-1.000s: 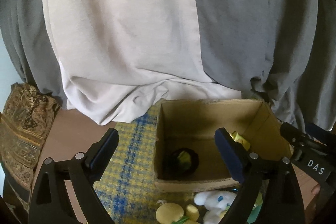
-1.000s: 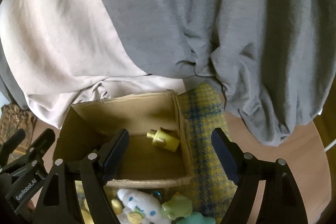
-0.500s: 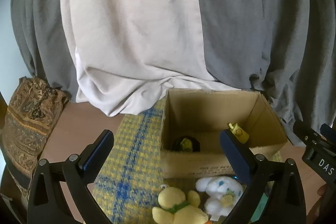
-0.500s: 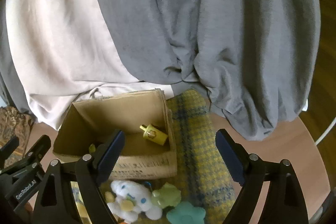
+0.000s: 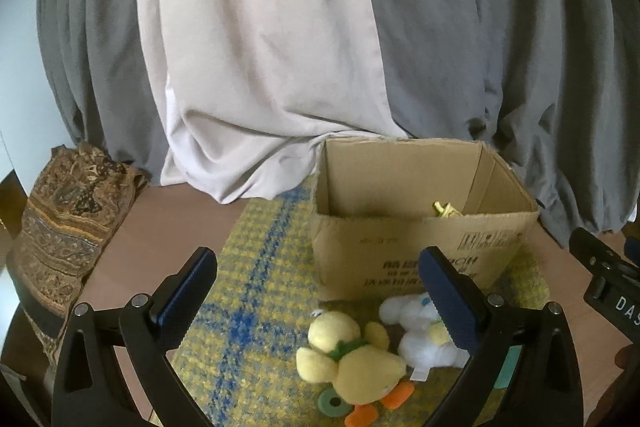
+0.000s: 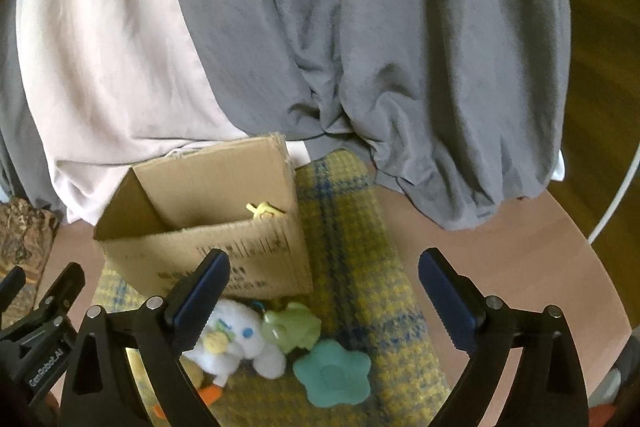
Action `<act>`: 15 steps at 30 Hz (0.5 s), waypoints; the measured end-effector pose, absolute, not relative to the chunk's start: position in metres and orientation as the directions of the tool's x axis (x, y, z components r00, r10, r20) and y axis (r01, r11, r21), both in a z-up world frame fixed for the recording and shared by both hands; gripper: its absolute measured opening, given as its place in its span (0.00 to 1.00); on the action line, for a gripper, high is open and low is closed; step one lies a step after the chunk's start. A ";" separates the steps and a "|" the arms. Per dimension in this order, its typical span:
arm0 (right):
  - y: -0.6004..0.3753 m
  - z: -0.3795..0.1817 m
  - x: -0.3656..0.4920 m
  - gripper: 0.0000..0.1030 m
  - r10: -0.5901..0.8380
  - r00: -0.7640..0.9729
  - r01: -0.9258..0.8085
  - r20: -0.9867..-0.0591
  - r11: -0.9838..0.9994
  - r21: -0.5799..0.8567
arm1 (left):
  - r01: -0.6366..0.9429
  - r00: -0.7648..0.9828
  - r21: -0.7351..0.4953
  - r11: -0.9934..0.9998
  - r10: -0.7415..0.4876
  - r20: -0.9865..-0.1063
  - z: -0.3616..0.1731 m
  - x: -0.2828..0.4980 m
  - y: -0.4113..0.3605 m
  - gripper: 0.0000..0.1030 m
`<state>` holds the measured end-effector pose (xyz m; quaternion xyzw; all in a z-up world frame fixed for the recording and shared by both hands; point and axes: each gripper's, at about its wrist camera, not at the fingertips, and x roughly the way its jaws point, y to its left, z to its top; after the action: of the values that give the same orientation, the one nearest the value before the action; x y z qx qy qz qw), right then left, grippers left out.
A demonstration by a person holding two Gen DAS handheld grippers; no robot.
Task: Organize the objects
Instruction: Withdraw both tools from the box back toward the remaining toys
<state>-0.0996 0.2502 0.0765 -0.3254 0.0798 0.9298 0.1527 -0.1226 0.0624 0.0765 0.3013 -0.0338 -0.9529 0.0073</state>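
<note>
An open cardboard box stands on a yellow and blue plaid cloth; it also shows in the right wrist view. A small yellow toy lies inside it. In front of the box lie a yellow plush duck, a white plush dog, a green plush, a teal flower-shaped piece and a green ring. My left gripper is open and empty above the toys. My right gripper is open and empty above them too.
Grey and beige curtains hang behind the box down to the brown table. A folded patterned cloth lies at the table's left edge. A white cable runs at the far right.
Both grippers have pulled back and up from the box, both open throughout. The box now looks farther away, and the plush toys in front of it have come into view.
</note>
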 end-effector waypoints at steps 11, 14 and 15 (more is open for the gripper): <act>0.255 0.041 -0.071 0.93 0.239 -0.712 -0.350 -0.660 -0.936 0.038 | 0.012 -0.805 0.075 -0.997 -0.054 -0.591 0.043 -0.096 0.065 1.00; 0.257 0.029 -0.065 0.93 0.242 -0.701 -0.354 -0.671 -0.935 0.032 | 0.013 -0.793 0.081 -0.997 -0.060 -0.606 0.029 -0.093 0.067 1.00; 0.258 0.025 -0.064 0.93 0.243 -0.696 -0.356 -0.676 -0.934 0.031 | 0.016 -0.790 0.086 -0.996 -0.065 -0.609 0.025 -0.091 0.067 1.00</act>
<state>-0.0637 0.2584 0.0248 -0.3541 0.0796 0.9174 0.1631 -0.0914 0.0674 0.0247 0.3230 -0.0379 -0.9454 0.0213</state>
